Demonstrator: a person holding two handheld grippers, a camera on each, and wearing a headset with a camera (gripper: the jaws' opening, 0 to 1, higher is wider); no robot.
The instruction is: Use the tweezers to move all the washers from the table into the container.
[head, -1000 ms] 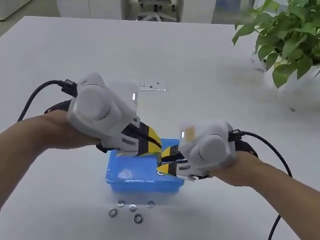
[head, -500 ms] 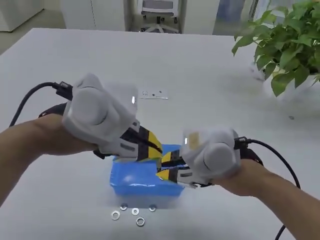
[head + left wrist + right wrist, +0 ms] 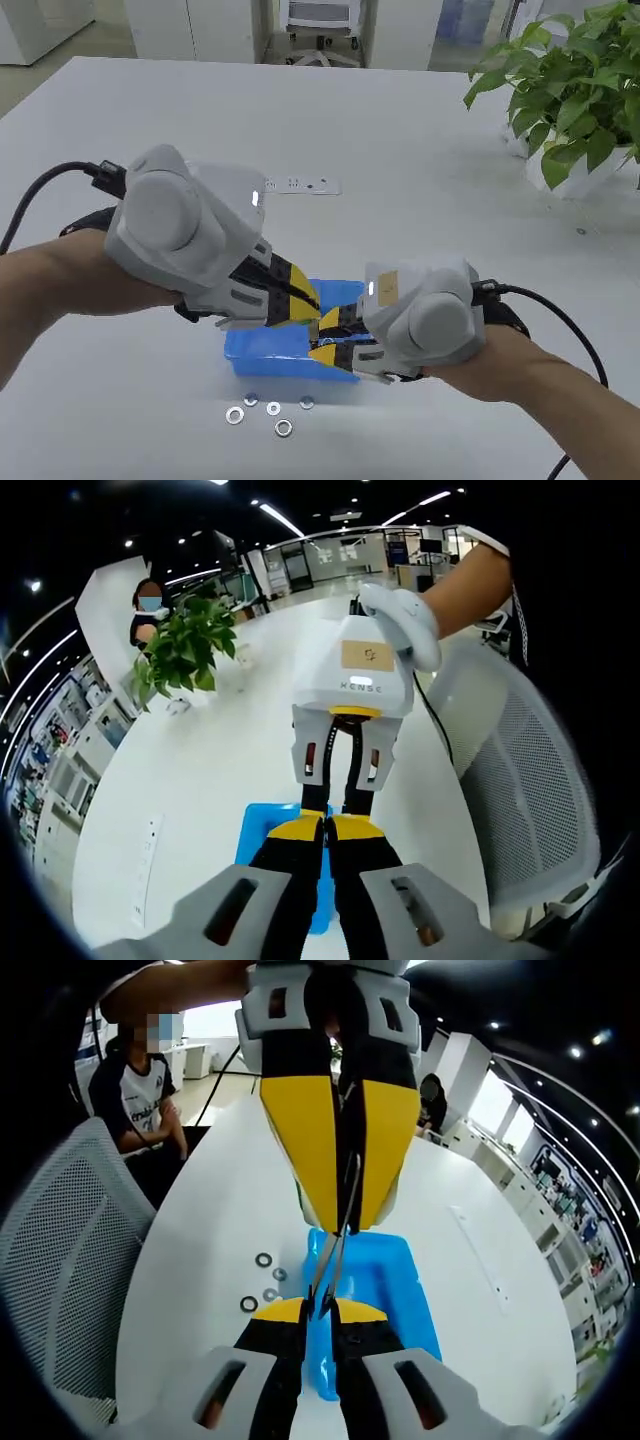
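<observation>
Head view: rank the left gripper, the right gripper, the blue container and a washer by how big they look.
1. left gripper, largest, perhaps because it is nearer the camera.
2. right gripper.
3. blue container, half hidden by both, so its rank against the right gripper is unsure.
4. washer, clearly smallest.

Gripping one claw in each hand, forearms reaching in low from either side. Wrapping the left hand [image 3: 100, 272] behind its housing and the right hand [image 3: 487, 347] behind the other. Pointing the left claw [image 3: 310, 302] rightward and down, jaws pressed together on the tweezers [image 3: 338, 1230]. Aiming the right claw [image 3: 328, 336] leftward, head-on at the left claw and slightly below it, tips almost meeting. Pinching the tweezers' far end between the right claw's jaws, closed to a thin slit.
</observation>
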